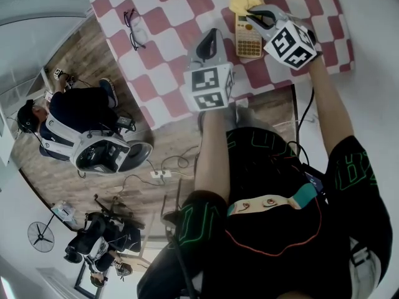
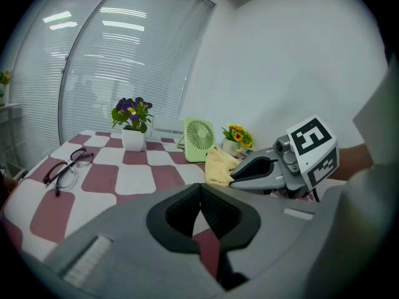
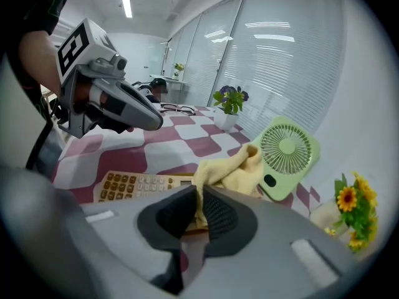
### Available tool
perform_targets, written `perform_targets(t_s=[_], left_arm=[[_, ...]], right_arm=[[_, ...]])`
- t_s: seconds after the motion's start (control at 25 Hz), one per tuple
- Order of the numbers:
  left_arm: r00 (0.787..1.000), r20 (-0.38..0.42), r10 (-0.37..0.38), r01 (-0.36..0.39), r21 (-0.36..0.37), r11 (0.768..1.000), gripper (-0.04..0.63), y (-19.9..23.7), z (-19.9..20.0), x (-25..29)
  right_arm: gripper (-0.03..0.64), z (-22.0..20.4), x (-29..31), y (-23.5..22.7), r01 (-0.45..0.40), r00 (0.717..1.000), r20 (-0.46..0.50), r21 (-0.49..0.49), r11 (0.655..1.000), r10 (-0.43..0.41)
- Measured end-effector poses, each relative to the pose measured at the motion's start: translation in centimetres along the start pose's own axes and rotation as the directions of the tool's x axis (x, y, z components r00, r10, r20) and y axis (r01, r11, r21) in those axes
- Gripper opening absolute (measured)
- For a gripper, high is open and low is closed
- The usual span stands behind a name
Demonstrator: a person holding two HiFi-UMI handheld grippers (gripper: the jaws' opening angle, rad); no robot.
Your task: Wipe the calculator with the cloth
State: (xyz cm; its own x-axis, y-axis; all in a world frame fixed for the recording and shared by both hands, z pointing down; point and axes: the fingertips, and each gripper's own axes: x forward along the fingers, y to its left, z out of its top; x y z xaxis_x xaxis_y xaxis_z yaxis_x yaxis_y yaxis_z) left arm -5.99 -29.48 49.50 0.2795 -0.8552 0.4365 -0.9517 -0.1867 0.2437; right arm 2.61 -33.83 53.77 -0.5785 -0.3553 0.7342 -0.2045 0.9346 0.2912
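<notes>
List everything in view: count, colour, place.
tablecloth: 1, red and white checks, over the table
calculator: 1, tan, on the checks by the right gripper
cloth: 1, yellow, at the calculator's display end
glasses: 1, black, table's left part
desk fan: 1, light green, far side
purple flowers: 1, white pot, far side
yellow flowers: 1, small pot, beside the desk fan
power strip: 1, white, on the floor
left gripper: 1, grey, jaws together, empty
right gripper: 1, grey, shut on the cloth
</notes>
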Motion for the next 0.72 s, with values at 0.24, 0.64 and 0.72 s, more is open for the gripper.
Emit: perform_targets(t_s=[0.24, 0.64, 0.72], left_arm=[[1.000, 0.010, 0.005, -0.005, -0.008, 1.000, 0.011, -0.2, -0.1, -0.5], [1.000, 0.018, 0.011, -0.010, -0.017, 1.000, 0.011, -1.0, -0.5, -1.5], [1.000, 0.020, 0.014, -0.013, -0.020, 1.000, 0.011, -1.1, -0.6, -1.7]], right_arm=[[0.034, -0.5, -0.7, 2.0, -0.049, 0.999, -0.009, -0.025, 0.998, 0.049], [0.034, -0.5, -1.8, 3.8, -0.067, 0.998, 0.010, -0.012, 0.998, 0.067], [0.034, -0.4, -1.9, 4.3, -0.074, 0.997, 0.012, -0.015, 0.997, 0.075]])
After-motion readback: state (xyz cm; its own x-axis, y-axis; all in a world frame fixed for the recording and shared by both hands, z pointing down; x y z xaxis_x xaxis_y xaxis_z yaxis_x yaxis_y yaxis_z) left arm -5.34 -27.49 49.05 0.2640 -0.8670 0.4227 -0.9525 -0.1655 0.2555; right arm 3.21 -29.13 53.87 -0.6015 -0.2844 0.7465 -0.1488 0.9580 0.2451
